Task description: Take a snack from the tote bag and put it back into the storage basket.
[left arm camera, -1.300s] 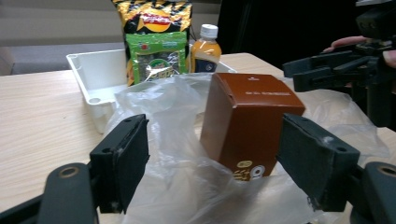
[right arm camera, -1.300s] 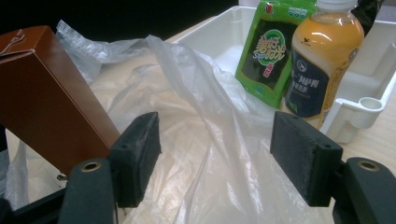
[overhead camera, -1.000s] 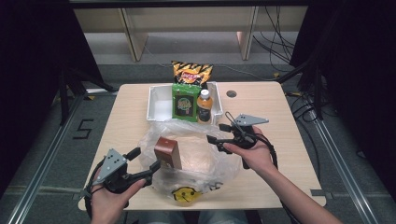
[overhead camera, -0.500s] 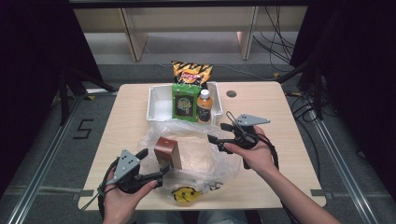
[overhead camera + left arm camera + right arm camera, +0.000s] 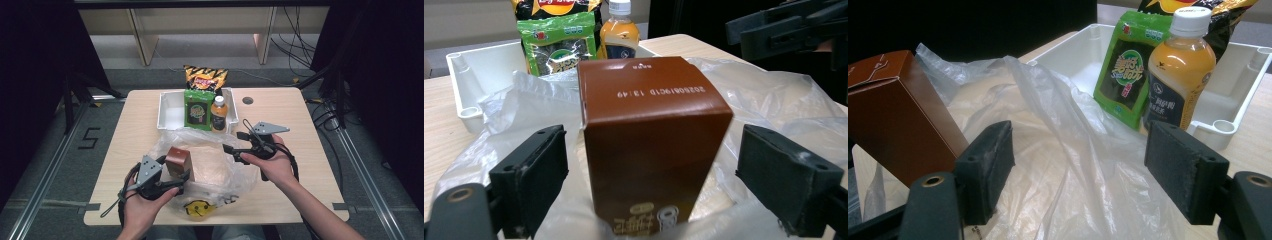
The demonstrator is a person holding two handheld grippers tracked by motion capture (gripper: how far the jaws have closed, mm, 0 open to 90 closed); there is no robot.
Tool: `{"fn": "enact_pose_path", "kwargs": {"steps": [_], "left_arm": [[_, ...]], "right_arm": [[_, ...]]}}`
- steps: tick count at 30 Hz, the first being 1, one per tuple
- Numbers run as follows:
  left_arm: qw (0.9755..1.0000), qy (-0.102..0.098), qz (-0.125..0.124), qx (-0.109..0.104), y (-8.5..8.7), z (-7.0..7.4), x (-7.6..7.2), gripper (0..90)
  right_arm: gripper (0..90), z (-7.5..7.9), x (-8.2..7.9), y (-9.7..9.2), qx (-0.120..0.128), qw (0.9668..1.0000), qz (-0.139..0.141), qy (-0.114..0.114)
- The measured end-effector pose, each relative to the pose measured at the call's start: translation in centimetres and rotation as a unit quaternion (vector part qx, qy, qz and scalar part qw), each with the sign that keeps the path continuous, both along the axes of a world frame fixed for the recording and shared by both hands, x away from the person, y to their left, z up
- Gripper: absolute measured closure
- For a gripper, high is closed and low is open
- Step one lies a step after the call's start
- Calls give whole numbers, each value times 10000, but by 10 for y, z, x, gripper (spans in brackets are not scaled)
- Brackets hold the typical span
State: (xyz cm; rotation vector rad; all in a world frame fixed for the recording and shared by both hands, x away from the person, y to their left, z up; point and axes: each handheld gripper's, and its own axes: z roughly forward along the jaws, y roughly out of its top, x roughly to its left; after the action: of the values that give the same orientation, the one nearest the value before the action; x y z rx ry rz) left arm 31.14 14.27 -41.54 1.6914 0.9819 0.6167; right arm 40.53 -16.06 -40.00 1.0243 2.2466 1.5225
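A brown carton (image 5: 649, 145) stands upright on a clear plastic bag (image 5: 215, 162) at the table's near middle. My left gripper (image 5: 659, 185) is open, one pad on each side of the carton with a gap on both sides; in the high view this left gripper (image 5: 172, 170) sits at the carton's (image 5: 177, 159) near side. My right gripper (image 5: 234, 142) hovers open over the bag's right edge. In the right gripper view its pads (image 5: 988, 170) frame crumpled plastic (image 5: 1063, 150), and the carton (image 5: 893, 115) stands to the left.
A white tray (image 5: 169, 114) at the back middle holds a green packet (image 5: 196, 110) and an orange drink bottle (image 5: 218, 112). A chips bag (image 5: 205, 77) leans behind them. A yellow smiley print (image 5: 197, 209) shows on the bag by the near edge.
My left gripper has moved right and forward from the near left corner until its open jaws stand on both sides of the carton. The right gripper has hardly moved.
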Motion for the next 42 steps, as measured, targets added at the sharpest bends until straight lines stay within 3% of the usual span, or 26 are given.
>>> {"fn": "enact_pose_path", "kwargs": {"steps": [3, 4, 8, 12, 16, 18, 20, 22, 24, 25, 29, 32, 37, 39, 42], "left_arm": [[10000, -65, 55, 39, -4, -2, 6, 125], [9999, -37, 112, 45, -5, -2, 7, 126], [9998, -77, 181, 67, -9, -4, 11, 131], [9997, -62, 242, 83, -12, -8, 14, 137], [9996, -39, 274, 78, -13, -12, 14, 145], [9995, -49, 294, 58, -13, -14, 15, 153], [9995, -48, 292, 65, -12, -15, 16, 162], [9995, -57, 318, 57, -11, -17, 15, 217], [9995, -113, 296, 27, -10, -17, 14, 288], [9993, -210, 324, 30, -11, -16, 12, 314], [9991, -230, 364, -2, -10, -16, 11, 361], [9990, -254, 366, -35, -11, -16, 10, 367], [9987, -363, 320, -160, -11, -4, 8, 369], [9986, -371, 331, -192, -11, -1, 8, 368], [9982, -419, 334, -261, -11, 6, 9, 369]], "right_arm": [[282, -3, 0, 1, -20, 10000, -5, -97], [282, -2, 0, 1, 19, 10000, 49, 31], [282, -3, 1, 0, -31, 9999, 100, 13], [283, -3, 1, -1, -25, 10000, -22, -24], [283, -4, 4, -2, -45, 9999, 129, -102], [283, -4, 3, -1, 6, 10000, 42, -39], [283, -3, 4, -4, -120, 9998, -2, -140], [283, -5, 1, -1, -2, 10000, -41, -12], [283, -5, 2, -1, -13, 10000, -30, -40], [284, -4, 2, -2, -52, 9999, -35, -82], [284, -5, 3, -4, -47, 9999, 109, -18], [285, -4, 1, -3, 2, 10000, -27, 95], [285, -3, 5, -5, -70, 9999, 126, -55], [285, -4, 2, -3, 57, 10000, -7, 75], [284, -4, 2, -3, 10, 9999, 48, 92]]}}
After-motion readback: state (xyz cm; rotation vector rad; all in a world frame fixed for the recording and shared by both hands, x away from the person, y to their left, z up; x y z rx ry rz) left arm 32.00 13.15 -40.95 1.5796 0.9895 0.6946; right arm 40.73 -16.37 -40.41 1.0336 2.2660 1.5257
